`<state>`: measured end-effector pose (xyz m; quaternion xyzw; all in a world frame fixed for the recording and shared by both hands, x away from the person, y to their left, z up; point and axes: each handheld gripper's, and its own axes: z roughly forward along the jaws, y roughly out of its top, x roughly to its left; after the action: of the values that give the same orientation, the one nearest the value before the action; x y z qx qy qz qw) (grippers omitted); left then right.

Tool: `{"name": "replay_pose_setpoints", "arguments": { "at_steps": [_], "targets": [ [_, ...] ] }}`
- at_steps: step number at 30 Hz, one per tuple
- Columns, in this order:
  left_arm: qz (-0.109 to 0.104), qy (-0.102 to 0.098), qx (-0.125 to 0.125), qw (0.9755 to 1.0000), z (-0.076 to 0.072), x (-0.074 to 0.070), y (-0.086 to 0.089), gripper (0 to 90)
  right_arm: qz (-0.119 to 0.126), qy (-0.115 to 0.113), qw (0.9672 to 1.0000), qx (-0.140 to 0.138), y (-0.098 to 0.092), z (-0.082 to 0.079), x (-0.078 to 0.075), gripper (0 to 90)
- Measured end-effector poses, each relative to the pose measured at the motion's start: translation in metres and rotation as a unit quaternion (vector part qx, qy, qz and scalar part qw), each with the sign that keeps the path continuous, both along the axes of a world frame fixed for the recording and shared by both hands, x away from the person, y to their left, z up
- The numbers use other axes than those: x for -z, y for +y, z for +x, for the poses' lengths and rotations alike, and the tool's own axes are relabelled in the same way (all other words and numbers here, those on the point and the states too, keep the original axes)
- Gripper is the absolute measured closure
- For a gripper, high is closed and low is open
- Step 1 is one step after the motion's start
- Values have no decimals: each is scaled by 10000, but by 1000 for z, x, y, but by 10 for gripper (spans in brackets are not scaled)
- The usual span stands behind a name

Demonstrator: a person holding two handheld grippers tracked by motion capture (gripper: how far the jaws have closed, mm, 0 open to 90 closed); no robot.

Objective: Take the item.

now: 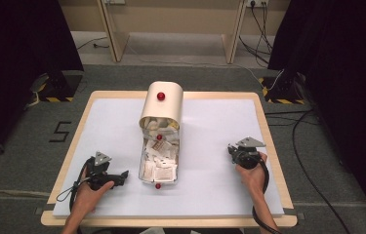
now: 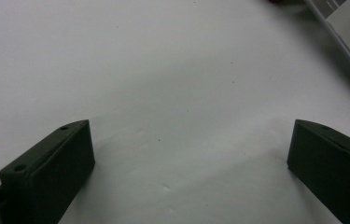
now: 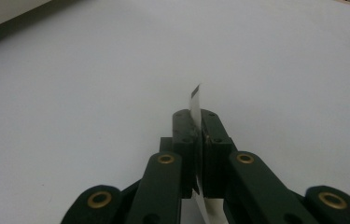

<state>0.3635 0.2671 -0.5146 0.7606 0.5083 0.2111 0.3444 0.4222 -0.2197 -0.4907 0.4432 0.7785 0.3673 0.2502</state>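
A beige box (image 1: pixel 161 108) with a rounded lid stands at the middle of the white mat. Its long drawer (image 1: pixel 144 168) is pulled out toward me and holds several white packets (image 1: pixel 162 161). My left gripper (image 1: pixel 122 177) lies just left of the drawer's front end, pointing at it. Its jaws stand wide apart in the left gripper view (image 2: pixel 191 126), with only bare mat between them. My right gripper (image 1: pixel 231 149) rests on the mat to the right of the drawer. In the right gripper view it (image 3: pixel 196 115) is shut on a thin white packet (image 3: pixel 195 99), whose edge sticks out past the tips.
Red knobs mark the lid (image 1: pixel 161 96), the drawer's inner end (image 1: pixel 159 137) and its front (image 1: pixel 157 185). The drawer's corner (image 2: pixel 347 39) shows at the upper right of the left gripper view. Bare white mat (image 1: pixel 210 141) lies on both sides of the box.
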Motion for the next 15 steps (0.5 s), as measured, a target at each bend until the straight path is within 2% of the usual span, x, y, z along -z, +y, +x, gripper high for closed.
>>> {"name": "replay_pose_setpoints", "arguments": {
  "at_steps": [13, 15],
  "targets": [
    [0, 1, 1, 10000, 0, 0, 0, 1, -7, 33, 10000, -28, 2, 0, 1, 851],
    [1, 0, 0, 10000, 0, 0, 0, 0, 63, 54, 10000, 1, 2, 0, 1, 804]
  ]
}}
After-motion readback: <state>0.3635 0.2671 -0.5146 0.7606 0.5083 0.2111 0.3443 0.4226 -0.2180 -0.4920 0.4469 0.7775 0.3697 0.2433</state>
